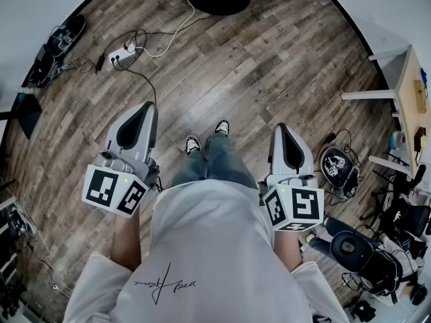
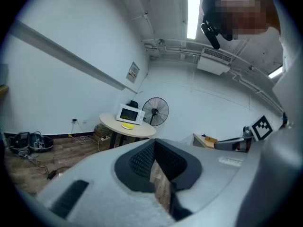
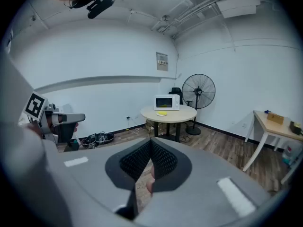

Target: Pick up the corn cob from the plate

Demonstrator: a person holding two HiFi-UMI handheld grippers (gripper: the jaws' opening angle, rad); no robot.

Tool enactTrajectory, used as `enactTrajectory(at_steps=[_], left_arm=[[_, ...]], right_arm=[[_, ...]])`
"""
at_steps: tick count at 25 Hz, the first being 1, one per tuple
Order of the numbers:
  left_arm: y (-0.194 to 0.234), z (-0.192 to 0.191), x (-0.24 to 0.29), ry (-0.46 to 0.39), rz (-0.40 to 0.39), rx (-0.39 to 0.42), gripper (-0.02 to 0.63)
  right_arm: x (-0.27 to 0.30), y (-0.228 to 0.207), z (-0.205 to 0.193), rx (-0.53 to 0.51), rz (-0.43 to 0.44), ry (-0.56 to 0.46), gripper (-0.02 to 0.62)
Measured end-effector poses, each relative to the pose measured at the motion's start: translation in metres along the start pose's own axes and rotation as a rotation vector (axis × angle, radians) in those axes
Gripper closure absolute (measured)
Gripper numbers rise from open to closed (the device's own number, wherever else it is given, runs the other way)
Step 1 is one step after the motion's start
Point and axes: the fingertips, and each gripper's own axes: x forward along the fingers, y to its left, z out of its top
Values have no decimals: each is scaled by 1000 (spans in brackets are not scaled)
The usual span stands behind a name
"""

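Note:
A yellow corn cob (image 3: 162,113) lies on a small white plate on a round beige table (image 3: 180,115) far across the room, in front of a white microwave (image 3: 166,101). The left gripper view also shows the corn cob (image 2: 128,125), on that table (image 2: 139,131). Both grippers are far from it, held at waist height over the wooden floor. My left gripper (image 1: 144,106) has its jaws together with nothing between them, its tips (image 2: 154,144) meeting. My right gripper (image 1: 283,128) is likewise shut and empty, with its tips (image 3: 150,141) closed.
A standing fan (image 3: 199,91) is beside the table. A power strip and cables (image 1: 122,56) lie on the floor ahead to the left. A light wooden desk (image 1: 412,89) stands at the right, with black equipment (image 1: 360,251) below it. My shoes (image 1: 193,144) show between the grippers.

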Motion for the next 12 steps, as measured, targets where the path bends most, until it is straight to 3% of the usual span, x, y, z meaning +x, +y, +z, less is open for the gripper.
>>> enactTrajectory(at_steps=[7,12], left_arm=[[-9,3,-2,-2,44,-4,606],[-12,7,9,5,50,51,606]], right_arm=[[-7,-7,8,45,12,-29,584],[-5,-10,16,100,36,-78,584]])
